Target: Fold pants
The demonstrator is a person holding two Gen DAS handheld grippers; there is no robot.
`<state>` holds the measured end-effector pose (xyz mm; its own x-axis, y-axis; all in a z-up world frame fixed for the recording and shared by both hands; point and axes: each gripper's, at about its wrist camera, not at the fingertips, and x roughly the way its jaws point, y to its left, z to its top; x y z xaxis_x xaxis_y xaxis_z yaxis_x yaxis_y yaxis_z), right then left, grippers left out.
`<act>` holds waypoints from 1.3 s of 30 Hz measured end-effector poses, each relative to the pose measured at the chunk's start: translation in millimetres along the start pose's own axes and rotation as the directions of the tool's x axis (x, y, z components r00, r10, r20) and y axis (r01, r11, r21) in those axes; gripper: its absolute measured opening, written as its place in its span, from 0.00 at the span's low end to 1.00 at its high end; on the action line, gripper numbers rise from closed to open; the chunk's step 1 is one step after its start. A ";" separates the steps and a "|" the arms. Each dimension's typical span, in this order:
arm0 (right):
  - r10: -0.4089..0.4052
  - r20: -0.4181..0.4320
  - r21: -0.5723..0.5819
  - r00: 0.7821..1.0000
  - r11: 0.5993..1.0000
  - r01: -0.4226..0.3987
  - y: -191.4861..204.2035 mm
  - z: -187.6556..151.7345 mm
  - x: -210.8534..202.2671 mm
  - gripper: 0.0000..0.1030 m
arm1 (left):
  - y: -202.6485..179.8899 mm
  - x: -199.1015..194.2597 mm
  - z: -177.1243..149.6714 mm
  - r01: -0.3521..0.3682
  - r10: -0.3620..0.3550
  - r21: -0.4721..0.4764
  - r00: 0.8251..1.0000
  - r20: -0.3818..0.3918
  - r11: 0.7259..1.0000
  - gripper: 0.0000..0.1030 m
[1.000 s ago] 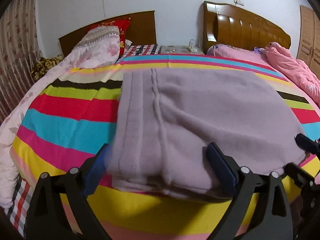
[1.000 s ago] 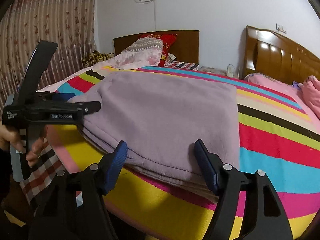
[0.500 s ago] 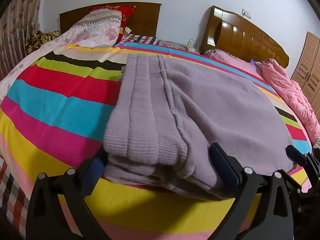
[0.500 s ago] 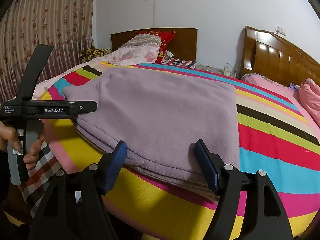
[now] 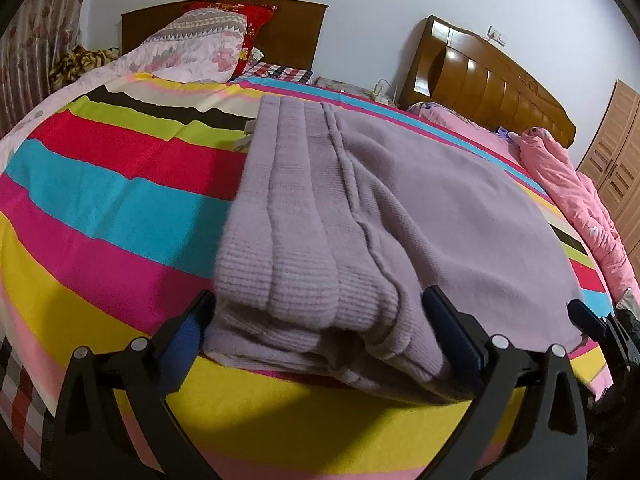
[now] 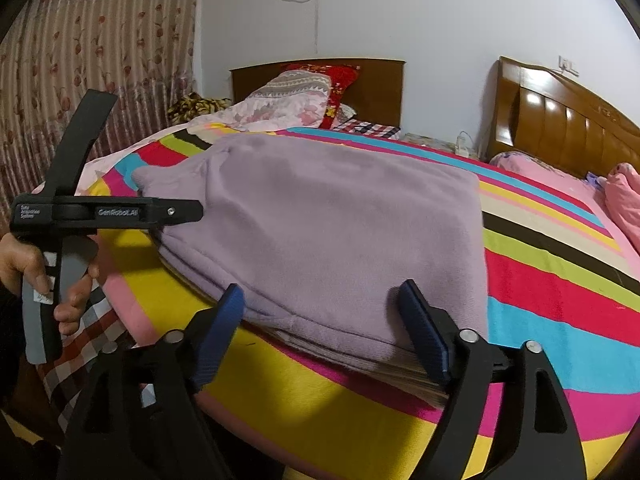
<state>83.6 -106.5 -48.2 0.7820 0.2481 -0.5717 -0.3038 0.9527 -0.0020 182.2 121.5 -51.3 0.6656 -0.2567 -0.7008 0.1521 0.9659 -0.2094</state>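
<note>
Folded lilac pants (image 5: 400,208) lie on my striped bed (image 5: 100,200).
My left tongs (image 5: 316,328) stand spread around their ribbed cuffs; my right tongs (image 6: 320,316) are opening about the smooth folded edge. Only the right view shows my left hand (image 6: 28,264).

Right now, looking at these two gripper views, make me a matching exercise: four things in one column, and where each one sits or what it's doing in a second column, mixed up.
Column one:
1. lilac pants
2. red pillow
3. pink quilt
4. right gripper

Column two:
A. bunched along the far right side of the bed
B. folded flat on the striped bedspread
C. fingers opening either side of the near fabric edge
D. propped against the dark headboard

Pairs: 1-B, 2-D, 3-A, 4-C
</note>
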 end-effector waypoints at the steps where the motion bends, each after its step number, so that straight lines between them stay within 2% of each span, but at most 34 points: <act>1: -0.009 -0.009 -0.032 1.000 0.999 0.009 3.4 -0.1 1.3 0.82 | -0.3 -0.3 0.2 0.000 0.000 -0.004 1.000 -0.001 1.000 0.99; 3: -0.028 -0.011 -0.060 1.000 0.998 0.027 8.4 1.5 -1.9 0.82 | -0.2 -6.0 1.9 -0.014 0.014 -0.030 1.000 0.001 0.999 0.99; 5: 0.030 0.040 0.001 0.999 1.000 -0.031 3.6 7.0 -21.0 0.83 | -4.6 -28.0 3.6 -0.098 0.101 -0.050 0.992 0.070 0.994 0.99; 6: 0.044 0.063 0.024 0.997 0.999 -0.045 1.2 7.8 -29.0 0.83 | -9.1 -45.0 3.4 -0.157 0.163 -0.054 0.977 0.138 0.986 0.98; 7: 0.046 0.086 0.043 0.995 0.998 -0.050 -1.0 8.4 -37.9 0.84 | -15.6 -70.1 2.6 -0.217 0.225 -0.059 0.945 0.237 0.974 0.98; 8: 0.036 0.104 0.054 0.994 0.998 -0.042 -2.8 8.0 -47.3 0.84 | -21.3 -90.9 1.0 -0.247 0.254 -0.062 0.915 0.314 0.967 0.98; 10: 0.010 0.113 0.054 0.994 0.998 -0.016 -2.9 4.5 -59.0 0.84 | -34.8 -126.9 -2.6 -0.304 0.306 -0.073 0.851 0.428 0.950 0.99; 11: -0.012 0.119 0.058 0.993 0.998 0.005 -2.0 1.0 -65.4 0.84 | -41.7 -139.0 -4.2 -0.337 0.335 -0.079 0.823 0.459 0.938 0.99; 13: -0.047 0.125 0.085 0.991 0.996 0.036 0.3 -7.9 -76.7 0.84 | -57.1 -157.7 -9.1 -0.399 0.382 -0.077 0.780 0.495 0.914 0.99; 14: -0.058 0.128 0.097 0.990 0.994 0.045 2.0 -10.7 -80.5 0.84 | -66.0 -167.0 -13.5 -0.402 0.375 -0.064 0.772 0.513 0.913 0.99; 16: -0.082 0.139 0.122 0.987 0.990 0.065 3.6 -16.4 -89.6 0.84 | -76.8 -177.9 -23.8 -0.365 0.338 -0.056 0.779 0.529 0.929 0.99; 18: -0.115 0.154 0.151 0.981 0.984 0.092 4.2 -21.6 -99.9 0.84 | -84.7 -178.3 -36.4 -0.347 0.334 -0.069 0.801 0.497 0.935 0.99; 19: -0.134 0.161 0.166 0.978 0.980 0.107 2.3 -21.8 -103.9 0.84 | -88.7 -175.2 -41.5 -0.343 0.331 -0.065 0.817 0.472 0.937 0.99; 21: -0.177 0.173 0.206 0.969 0.969 0.140 -3.5 -24.7 -114.1 0.84 | -94.1 -167.2 -54.3 -0.309 0.308 -0.063 0.865 0.396 0.949 0.99; 22: -0.194 0.175 0.229 0.965 0.961 0.152 -7.3 -26.5 -119.5 0.84 | -97.0 -165.0 -59.9 -0.306 0.308 -0.066 0.873 0.379 0.950 0.99; 26: -0.244 0.174 0.277 0.954 0.942 0.191 -12.1 -34.4 -134.1 0.84 | -110.9 -160.0 -88.1 -0.308 0.305 -0.052 0.882 0.359 0.950 0.99; 28: -0.260 0.185 0.270 0.948 0.941 0.206 -9.2 -37.0 -139.7 0.84 | -115.3 -158.7 -96.1 -0.297 0.290 -0.031 0.894 0.343 0.954 0.99; 32: -0.276 0.219 0.234 0.936 0.946 0.225 1.8 -36.0 -145.9 0.84 | -121.2 -156.4 -110.9 -0.299 0.283 -0.005 0.900 0.331 0.954 0.99; 39: -0.268 0.214 0.218 0.939 0.950 0.222 6.7 -37.8 -143.6 0.84 | -115.2 -145.8 -119.5 -0.292 0.280 -0.002 0.916 0.287 0.957 0.99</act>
<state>-51.4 -142.4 2.8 0.9326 0.0151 -0.3605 0.0035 0.9987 0.0507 -19.8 43.8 -6.6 0.8622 0.0446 -0.5046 -0.0501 0.9987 0.0027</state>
